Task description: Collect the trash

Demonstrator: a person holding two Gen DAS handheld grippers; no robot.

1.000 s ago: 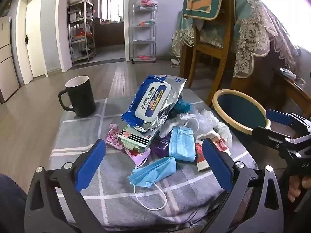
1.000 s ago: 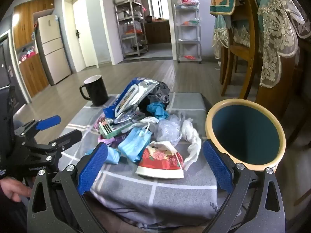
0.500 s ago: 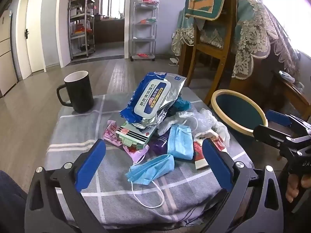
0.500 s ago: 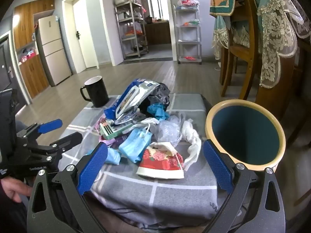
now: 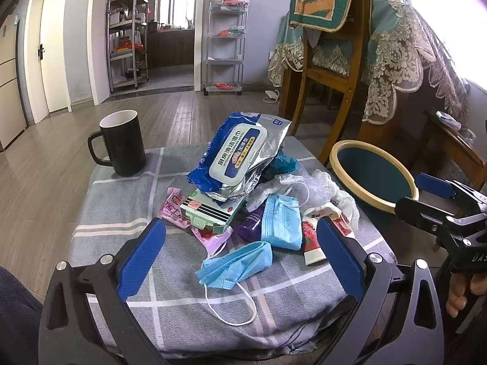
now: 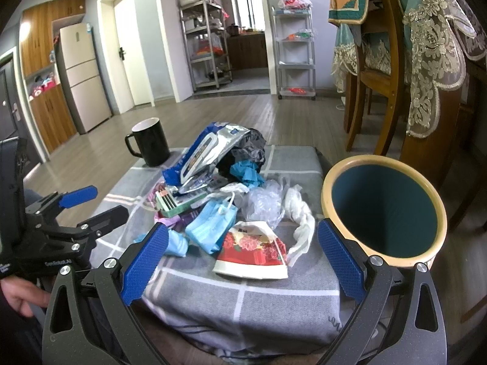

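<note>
A pile of trash lies on a grey checked stool: a blue wet-wipes pack on top, a green box, pink wrappers, blue face masks, crumpled clear plastic and a red flowered packet. A teal bin with a cream rim stands right of the stool. My left gripper is open, just before the near mask. My right gripper is open, before the red packet.
A black mug stands at the stool's far left corner. A wooden chair and a lace-covered table stand behind the bin. Metal shelves line the far wall. Wooden floor surrounds the stool.
The left wrist view has drawn slightly back and tilted up, so the pile sits a little lower and farther. The right gripper has barely moved. Both stay open.
</note>
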